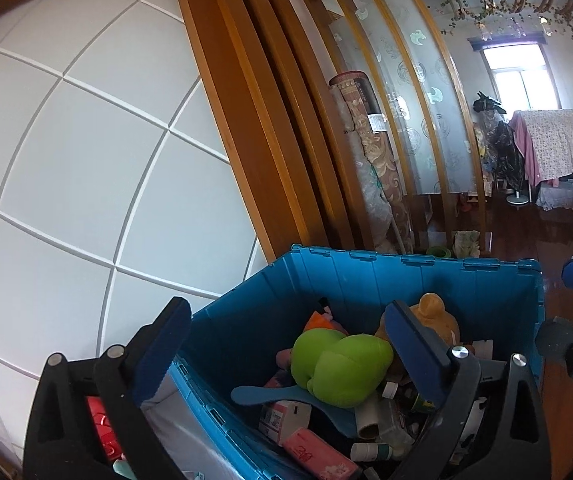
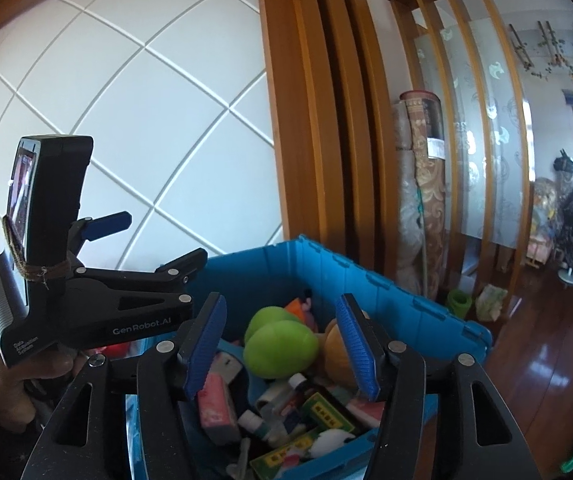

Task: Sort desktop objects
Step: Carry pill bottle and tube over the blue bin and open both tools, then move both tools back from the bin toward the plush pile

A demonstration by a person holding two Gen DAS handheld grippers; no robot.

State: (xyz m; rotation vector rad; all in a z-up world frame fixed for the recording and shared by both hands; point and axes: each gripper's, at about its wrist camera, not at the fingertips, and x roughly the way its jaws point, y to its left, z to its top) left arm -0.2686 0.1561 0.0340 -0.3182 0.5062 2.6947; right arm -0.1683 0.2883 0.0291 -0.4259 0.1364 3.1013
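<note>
A: Well, how are the fingers of each gripper set over the blue crate (image 1: 366, 280)?

B: Both are empty. The left gripper (image 1: 286, 354) is spread wide, with one pad outside the crate's near-left wall and the other over the contents. The right gripper (image 2: 282, 346) is parted about halfway, with nothing pressed between its pads.

A: And where are the objects to be sorted?

B: Inside the crate, heaped together: a green plush toy (image 1: 338, 364) on top, a tan plush (image 1: 434, 316) behind it, with pink packets (image 2: 218, 404), small bottles and green boxes (image 2: 326, 408) packed beneath.

A: How is the next pick best done?

B: One top-lying piece should probably be chosen, the green plush being the least buried. It is best approached from above, gripped across its bulk, and lifted straight so that the loose bottles are not dragged along. The crate wall should be kept clear of the left pad.
</note>
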